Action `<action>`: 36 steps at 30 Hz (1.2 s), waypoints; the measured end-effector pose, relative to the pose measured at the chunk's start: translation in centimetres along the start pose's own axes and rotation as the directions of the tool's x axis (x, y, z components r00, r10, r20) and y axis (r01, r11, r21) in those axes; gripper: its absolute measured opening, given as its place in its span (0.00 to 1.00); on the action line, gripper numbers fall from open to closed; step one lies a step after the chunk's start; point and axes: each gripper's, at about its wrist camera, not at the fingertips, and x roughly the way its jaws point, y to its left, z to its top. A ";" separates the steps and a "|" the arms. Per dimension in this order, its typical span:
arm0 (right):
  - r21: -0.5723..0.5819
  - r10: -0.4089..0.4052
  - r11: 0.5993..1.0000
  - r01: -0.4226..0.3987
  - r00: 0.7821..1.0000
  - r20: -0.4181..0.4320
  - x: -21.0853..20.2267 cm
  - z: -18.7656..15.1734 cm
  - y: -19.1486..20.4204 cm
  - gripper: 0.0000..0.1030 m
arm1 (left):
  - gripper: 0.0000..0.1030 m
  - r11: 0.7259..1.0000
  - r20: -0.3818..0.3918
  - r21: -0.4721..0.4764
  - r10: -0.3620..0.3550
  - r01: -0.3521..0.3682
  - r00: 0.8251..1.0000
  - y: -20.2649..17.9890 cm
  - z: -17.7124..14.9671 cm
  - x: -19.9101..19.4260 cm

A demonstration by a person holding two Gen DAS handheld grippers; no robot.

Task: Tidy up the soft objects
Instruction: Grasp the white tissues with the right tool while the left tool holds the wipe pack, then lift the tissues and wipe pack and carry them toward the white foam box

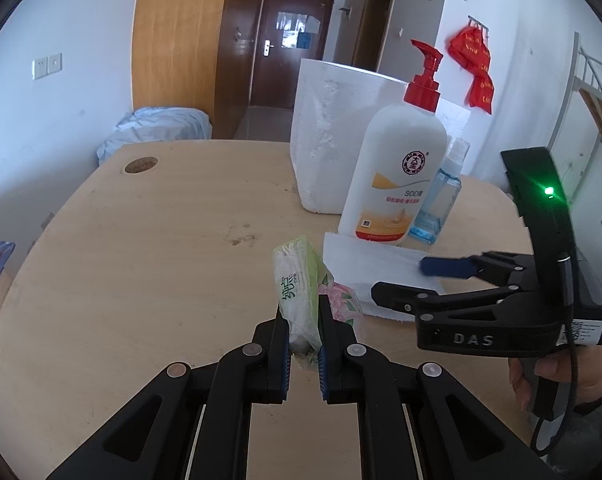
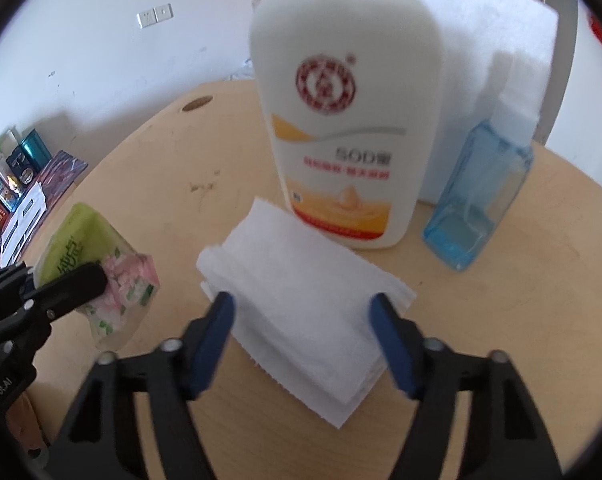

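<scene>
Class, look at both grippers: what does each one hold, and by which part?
The left gripper clamps the green tissue pack by its near end. The right gripper holds nothing: its jaws straddle the folded white paper towel, not pressing it.

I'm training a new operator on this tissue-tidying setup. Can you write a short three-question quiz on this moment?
1. True or false: the left gripper is shut on the green tissue pack.
2. What lies between the right gripper's fingers?
A. blue spray bottle
B. folded white paper towels
C. lotion bottle
3. Fill in: the lotion bottle's pump is ___ in colour.

Key: 1 true; 2 B; 3 red.
</scene>
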 end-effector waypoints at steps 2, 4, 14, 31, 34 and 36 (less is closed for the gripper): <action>-0.010 -0.024 1.000 0.024 1.000 0.001 0.1 -0.1 0.1 0.63 | 0.11 1.000 -0.003 0.000 -0.005 0.005 1.000 -0.1 0.0 0.1; -0.017 -0.029 0.999 0.029 1.000 -0.003 0.1 -0.1 0.3 0.56 | 0.11 1.000 0.002 0.002 -0.001 0.001 1.000 -0.1 0.0 0.0; -0.073 -0.124 0.990 0.124 0.992 -0.004 0.3 -0.5 1.8 0.11 | 0.11 1.000 0.016 0.000 0.002 -0.002 1.000 -0.2 -0.1 -0.5; 0.010 -0.086 0.996 0.086 0.991 0.099 -5.6 -2.3 0.9 0.10 | 0.11 1.000 0.065 0.003 0.005 -0.005 0.998 -0.3 0.2 -2.9; 0.018 -0.095 0.995 0.093 0.989 0.112 -6.4 -2.7 1.0 0.10 | 0.11 1.000 0.073 0.019 0.003 -0.005 0.997 -1.0 0.1 -3.4; 0.028 -0.095 0.995 0.092 0.988 0.118 -6.9 -3.1 1.1 0.10 | 0.11 1.000 0.076 0.022 0.003 -0.005 0.997 -1.3 0.0 -3.7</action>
